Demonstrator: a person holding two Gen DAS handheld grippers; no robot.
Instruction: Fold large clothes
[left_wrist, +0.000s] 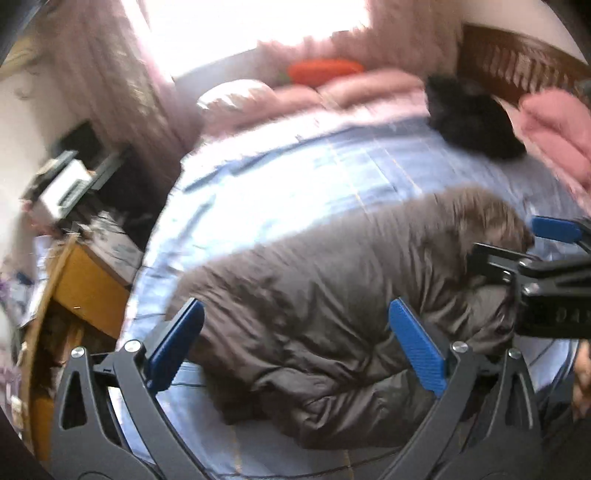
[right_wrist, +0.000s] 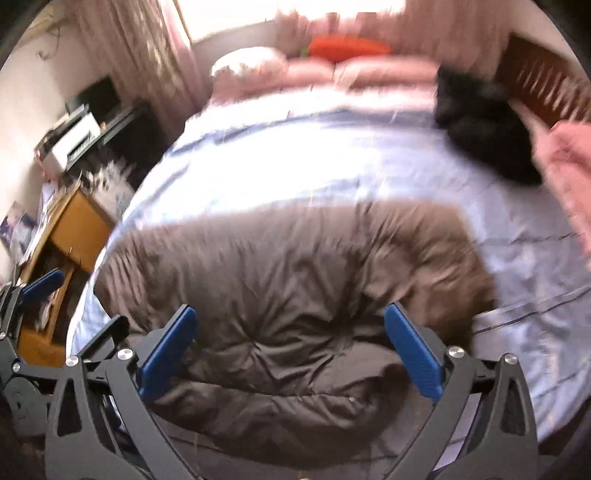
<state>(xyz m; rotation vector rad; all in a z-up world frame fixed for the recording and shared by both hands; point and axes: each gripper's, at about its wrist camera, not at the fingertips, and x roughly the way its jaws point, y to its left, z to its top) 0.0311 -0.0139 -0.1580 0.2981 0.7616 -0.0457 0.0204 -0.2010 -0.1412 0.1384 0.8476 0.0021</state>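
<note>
A brown padded jacket (right_wrist: 288, 306) lies bunched on a bed (right_wrist: 332, 173) with a pale blue sheet, near its front edge. Both the left hand-held gripper (left_wrist: 295, 347) and the right hand-held gripper (right_wrist: 290, 354) hover above it, jaws spread wide, gripping nothing. A black garment (left_wrist: 469, 118) sits by the headboard.

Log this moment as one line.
left tool: open, empty | right tool: open, empty | brown jacket: bunched on bed | fold: unfinished
</note>
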